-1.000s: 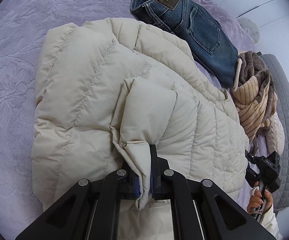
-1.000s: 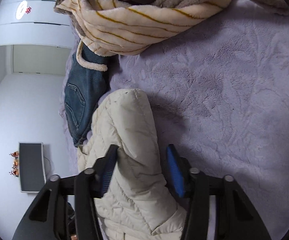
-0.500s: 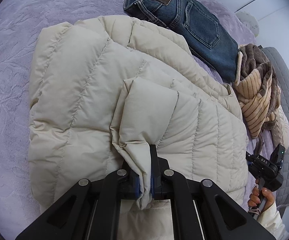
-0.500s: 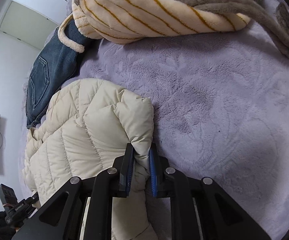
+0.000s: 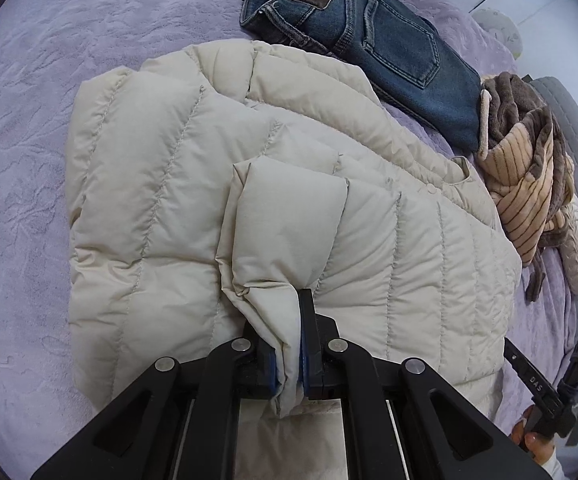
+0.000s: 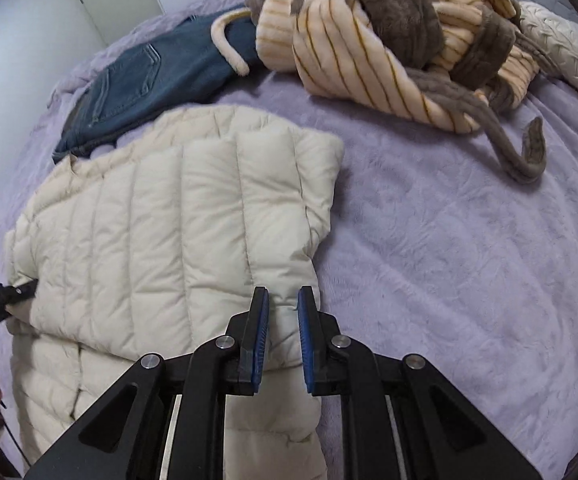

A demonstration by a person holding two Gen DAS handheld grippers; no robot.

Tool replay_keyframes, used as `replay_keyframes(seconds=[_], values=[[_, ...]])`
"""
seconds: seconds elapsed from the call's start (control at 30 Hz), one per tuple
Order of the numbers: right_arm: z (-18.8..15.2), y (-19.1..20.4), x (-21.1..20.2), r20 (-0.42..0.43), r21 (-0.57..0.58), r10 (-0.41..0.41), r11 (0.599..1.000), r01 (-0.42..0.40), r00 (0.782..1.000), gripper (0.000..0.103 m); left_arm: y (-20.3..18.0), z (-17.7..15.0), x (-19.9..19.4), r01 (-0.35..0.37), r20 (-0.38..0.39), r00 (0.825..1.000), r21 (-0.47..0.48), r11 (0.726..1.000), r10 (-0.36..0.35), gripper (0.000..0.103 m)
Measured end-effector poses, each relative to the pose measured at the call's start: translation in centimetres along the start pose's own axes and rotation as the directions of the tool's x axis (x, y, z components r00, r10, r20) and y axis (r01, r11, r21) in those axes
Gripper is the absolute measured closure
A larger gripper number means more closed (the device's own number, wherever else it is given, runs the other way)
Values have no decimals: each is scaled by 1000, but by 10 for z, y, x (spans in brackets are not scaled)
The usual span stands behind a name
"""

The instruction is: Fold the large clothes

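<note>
Cream puffer jacket (image 5: 161,184) (quilted) in both claws on purple bedspread (image 5: 21,80)

The puffer jacket (image 5: 273,208) is cream, quilted in stitched bands. It lies on a pale lilac bedspread (image 5: 29,120) with a faint embossed leafy pattern. At the far side the jeans (image 5: 389,44) are dark blue denim with a brown patch at the waistband. To the right the fleece robe (image 6: 389,36) is peach with thin brown stripes and a plain grey-brown lining and belt. The pillow (image 6: 569,48) is off-white and crinkled. Both grippers are black with blue pads (image 6: 259,340).
</note>
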State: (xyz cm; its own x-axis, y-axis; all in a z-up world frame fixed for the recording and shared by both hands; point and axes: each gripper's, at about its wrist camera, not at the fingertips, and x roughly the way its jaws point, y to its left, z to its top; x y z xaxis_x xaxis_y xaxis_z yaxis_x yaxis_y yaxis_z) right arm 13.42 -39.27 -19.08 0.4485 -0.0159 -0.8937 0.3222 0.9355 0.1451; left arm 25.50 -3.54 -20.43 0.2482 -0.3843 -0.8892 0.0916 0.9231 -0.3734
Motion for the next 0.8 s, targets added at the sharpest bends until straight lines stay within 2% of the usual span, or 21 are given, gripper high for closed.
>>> replay_keyframes(seconds=[0.07, 0.2, 0.27, 0.37, 0.47, 0.57, 0.63, 0.7, 0.73, 0.8], values=[[-6, -4, 12, -24, 26, -25, 999, 26, 999, 88, -2, -1, -10, -20, 9, 1000, 38, 999, 20, 94], [-7, -11, 18, -30, 57, -20, 998, 22, 999, 88, 2, -7, -19, -87, 20, 996, 97, 992, 85, 94], [-8, -10, 17, -31, 37, -30, 999, 31, 999, 88, 7, -9, -23, -119, 23, 993, 88, 989, 118, 94], [-7, -9, 13, -37, 24, -37, 999, 38, 999, 88, 11, -11, -43, -191, 89, 979, 65, 979, 185, 94], [0, -10, -1, -6, 56, -3, 998, 3, 1000, 88, 8, -8, -68, -131, 147, 982, 68, 989, 120, 94], [9, -6, -20, 59, 56, 87, 994, -90, 994, 88, -12, -1, -68, -51, 149, 988, 153, 987, 28, 94], [20, 3, -20, 61, 40, 177, 983, -179, 982, 88, -24, 2, -48, -55, 112, 993, 202, 978, 32, 94], [29, 17, -10, 35, 15, 243, 970, -244, 969, 88, -26, 1, -20, -96, 67, 994, 218, 971, 83, 94], [31, 23, 0, 7, 7, 266, 964, -266, 964, 88, -24, -2, -7, -108, 47, 994, 213, 971, 100, 94], [28, 32, 22, -41, -3, 257, 966, -258, 965, 88, -16, -7, 8, -94, 38, 995, 198, 976, 88, 94]])
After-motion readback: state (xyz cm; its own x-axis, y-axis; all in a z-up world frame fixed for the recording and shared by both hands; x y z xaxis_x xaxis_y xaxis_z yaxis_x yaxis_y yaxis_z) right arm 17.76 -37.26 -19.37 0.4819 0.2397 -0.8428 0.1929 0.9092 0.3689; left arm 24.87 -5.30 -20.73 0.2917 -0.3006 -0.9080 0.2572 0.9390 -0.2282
